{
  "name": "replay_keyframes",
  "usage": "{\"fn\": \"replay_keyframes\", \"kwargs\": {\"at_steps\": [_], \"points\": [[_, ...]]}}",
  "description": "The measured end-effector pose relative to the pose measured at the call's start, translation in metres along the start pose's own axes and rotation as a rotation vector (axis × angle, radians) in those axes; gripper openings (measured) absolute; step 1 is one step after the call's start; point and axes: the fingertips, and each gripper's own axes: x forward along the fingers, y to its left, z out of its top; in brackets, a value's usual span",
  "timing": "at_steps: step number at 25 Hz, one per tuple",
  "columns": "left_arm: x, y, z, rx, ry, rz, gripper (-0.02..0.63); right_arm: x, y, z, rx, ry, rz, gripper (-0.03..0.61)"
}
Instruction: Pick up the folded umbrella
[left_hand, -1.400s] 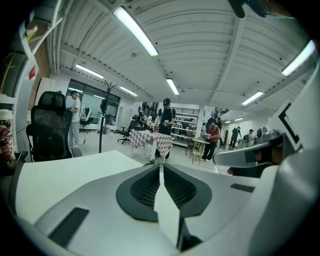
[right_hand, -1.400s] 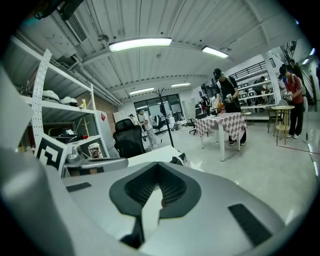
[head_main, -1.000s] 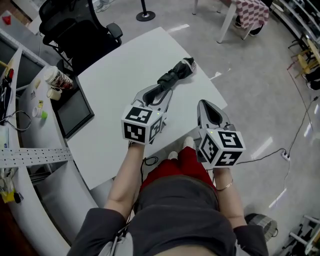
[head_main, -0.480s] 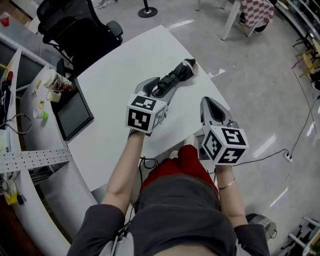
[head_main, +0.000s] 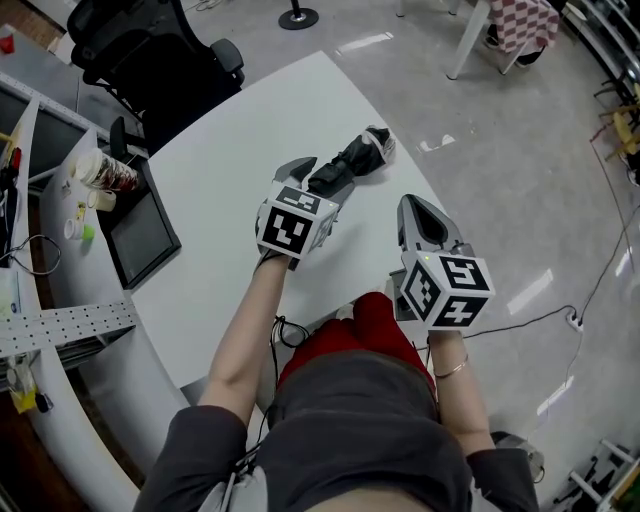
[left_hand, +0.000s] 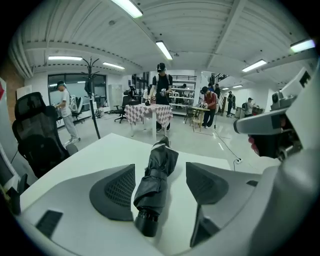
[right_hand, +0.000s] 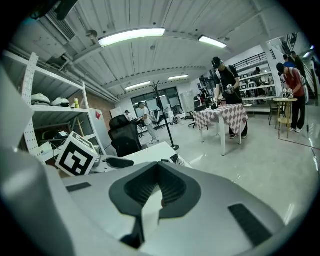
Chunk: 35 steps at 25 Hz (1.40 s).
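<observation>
On the white table (head_main: 230, 150), near its far corner: folded umbrella (left_hand: 155, 175). Lay flat, black, its bunched fabric cinched by a strap at mid-length, round end nearest. Sat between the jaws of the left gripper (left_hand: 160, 166), opening wide, untouched. Right gripper (right_hand: 157, 165) pressed together, empty.

Bare white table (head_main: 230, 150) surrounds the umbrella (head_main: 348, 162); the office chair (head_main: 150, 55) stands beyond its far edge.
</observation>
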Motion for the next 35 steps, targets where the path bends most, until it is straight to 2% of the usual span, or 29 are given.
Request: {"fn": "replay_keyframes", "kwargs": {"at_steps": [15,23,35], "points": [[0.054,0.010,0.011,0.065,0.117,-0.029,0.307,0.042,-0.034,0.011,0.018,0.046,0.023,0.018],[0.084,0.006,-0.002,0.074,0.203,-0.068,0.308,0.060,-0.051,0.005,0.036,0.085,0.028,0.018],[0.111,0.007,-0.015,0.078,0.278,-0.086,0.308,0.078,-0.069,-0.004,0.054,0.129,0.038,0.018]]}}
